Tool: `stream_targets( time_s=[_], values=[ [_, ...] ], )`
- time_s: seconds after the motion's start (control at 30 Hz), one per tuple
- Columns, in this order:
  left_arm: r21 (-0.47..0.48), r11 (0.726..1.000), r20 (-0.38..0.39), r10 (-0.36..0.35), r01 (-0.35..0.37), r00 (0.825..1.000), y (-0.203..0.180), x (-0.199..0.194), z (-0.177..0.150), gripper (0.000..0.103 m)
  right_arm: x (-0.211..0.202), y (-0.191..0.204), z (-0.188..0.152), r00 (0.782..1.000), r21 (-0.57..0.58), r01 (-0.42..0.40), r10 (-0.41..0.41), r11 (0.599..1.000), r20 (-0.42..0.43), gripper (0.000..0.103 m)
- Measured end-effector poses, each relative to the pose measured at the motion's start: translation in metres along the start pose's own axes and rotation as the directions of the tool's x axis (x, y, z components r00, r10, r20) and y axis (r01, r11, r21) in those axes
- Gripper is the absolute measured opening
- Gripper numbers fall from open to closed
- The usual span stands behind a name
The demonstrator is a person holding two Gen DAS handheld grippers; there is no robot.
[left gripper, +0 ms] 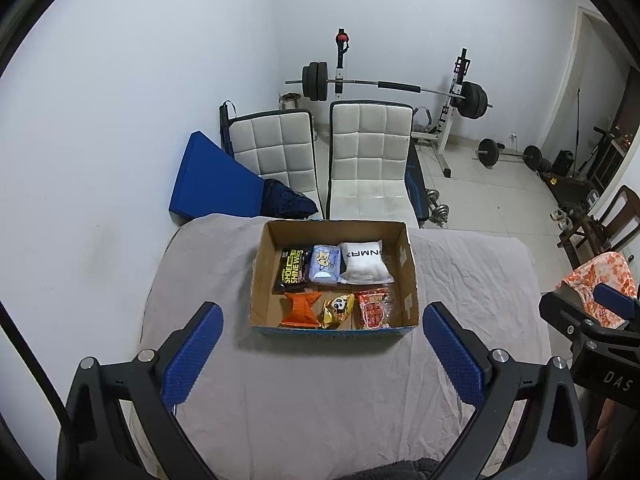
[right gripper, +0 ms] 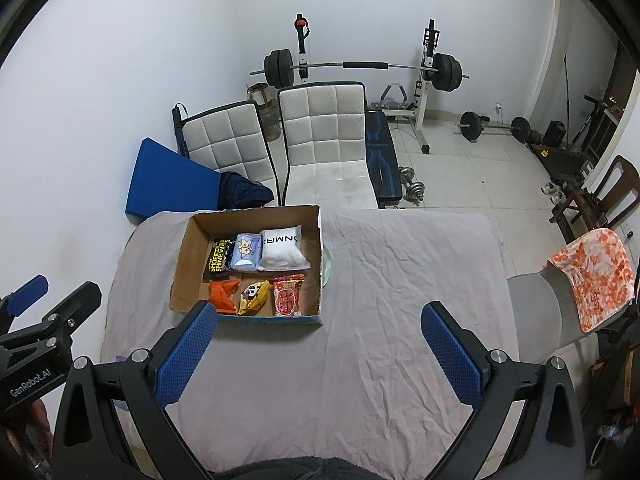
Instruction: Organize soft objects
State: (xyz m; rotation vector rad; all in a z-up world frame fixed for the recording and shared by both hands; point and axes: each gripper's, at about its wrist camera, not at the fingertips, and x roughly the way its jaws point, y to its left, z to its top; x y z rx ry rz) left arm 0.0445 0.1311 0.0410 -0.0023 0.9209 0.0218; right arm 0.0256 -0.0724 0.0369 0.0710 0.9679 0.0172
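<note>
A cardboard box (left gripper: 335,276) is set on a table covered with a grey cloth (left gripper: 320,392), and all six soft packs are gathered inside it in two rows. Along the far wall of the box, a black wipes packet (left gripper: 291,270) is placed at the left, a light blue pouch (left gripper: 325,268) just beside it, and a white pillow pack (left gripper: 364,263) at the right. Along the near wall of the box, an orange packet (left gripper: 301,309) is laid at the left, a yellow snack bag (left gripper: 338,309) in the middle, and a red sweets bag (left gripper: 374,308) at the right. The left gripper (left gripper: 322,350) is held above the cloth just short of the box, its blue-padded fingers spread wide apart with nothing between them. The right gripper (right gripper: 320,346) is held to the right of the box, likewise spread apart and empty. Behind the box, two white padded chairs (left gripper: 370,152) and a barbell rack (left gripper: 396,88) are seen.
</note>
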Motion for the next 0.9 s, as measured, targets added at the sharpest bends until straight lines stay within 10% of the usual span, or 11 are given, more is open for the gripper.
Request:
stream_targets(
  time_s=[0.9],
  values=[
    [-0.006, 1.0, -0.014, 0.009, -0.009, 1.0, 0.0038, 0.0032, 0.0003, 0.103, 0.0095, -0.005, 0.0022, 1.0, 0.003, -0.007, 0.007, 1.0, -0.015, 0.103]
  ],
)
